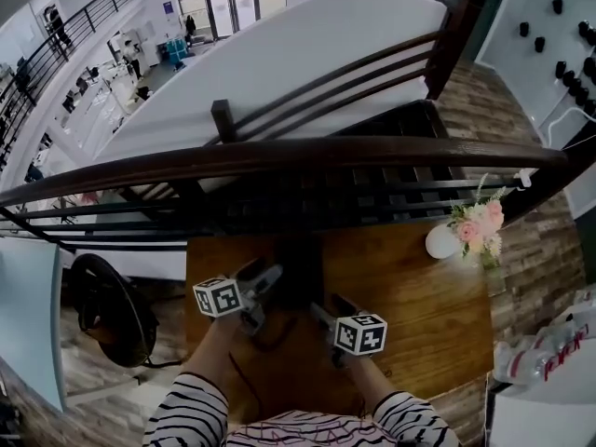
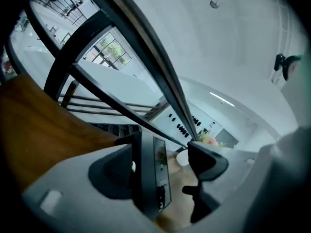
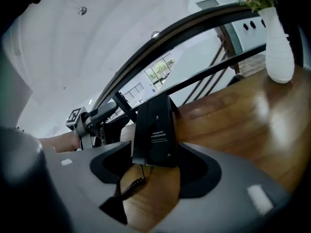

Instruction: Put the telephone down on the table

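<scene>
Looking along the right gripper (image 3: 158,155) alone reveals one coiled cord (image 3: 129,186) below the one telephone (image 3: 154,130), mid-tabletop (image 1: 419,315). The left gripper (image 2: 163,148) and the right both gape, released, flanking it. One vase (image 1: 441,241) stands at the far right corner.

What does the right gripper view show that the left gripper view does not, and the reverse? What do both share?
Only the right gripper view: the coiled cord below the telephone, and the left gripper. Only the left gripper view: the telephone's narrow edge, against one jaw and clear of the other. Both: the telephone, the wooden table, the dark railing, the white vase.
</scene>
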Demonstrator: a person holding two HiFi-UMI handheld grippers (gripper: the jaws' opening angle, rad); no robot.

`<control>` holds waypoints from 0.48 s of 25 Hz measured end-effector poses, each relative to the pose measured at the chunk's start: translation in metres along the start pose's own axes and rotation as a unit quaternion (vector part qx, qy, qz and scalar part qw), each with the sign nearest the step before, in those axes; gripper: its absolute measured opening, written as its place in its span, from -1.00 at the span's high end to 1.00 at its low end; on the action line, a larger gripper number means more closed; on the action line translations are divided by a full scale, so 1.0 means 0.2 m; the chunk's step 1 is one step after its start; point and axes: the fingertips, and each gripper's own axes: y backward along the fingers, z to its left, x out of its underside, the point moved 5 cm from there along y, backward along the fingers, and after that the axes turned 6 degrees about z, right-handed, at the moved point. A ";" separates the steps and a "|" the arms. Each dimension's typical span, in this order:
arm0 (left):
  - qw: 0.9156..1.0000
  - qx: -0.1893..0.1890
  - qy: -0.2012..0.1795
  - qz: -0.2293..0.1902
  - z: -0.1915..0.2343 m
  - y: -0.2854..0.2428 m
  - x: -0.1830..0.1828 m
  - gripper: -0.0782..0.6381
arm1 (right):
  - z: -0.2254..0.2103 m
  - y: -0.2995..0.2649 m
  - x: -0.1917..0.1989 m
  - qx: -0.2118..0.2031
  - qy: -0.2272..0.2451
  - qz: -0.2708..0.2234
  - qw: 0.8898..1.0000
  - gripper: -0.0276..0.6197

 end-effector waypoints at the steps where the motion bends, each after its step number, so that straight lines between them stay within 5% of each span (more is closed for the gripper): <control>1: 1.000 0.000 -0.005 -0.005 -0.04 0.04 0.02 -0.19 | 0.03 0.04 0.02 0.003 0.004 -0.007 1.000 0.03; 12: 0.994 -0.005 -0.093 -0.052 -0.57 0.63 0.32 0.44 | 0.38 0.54 0.39 0.043 0.028 -0.091 0.995 0.59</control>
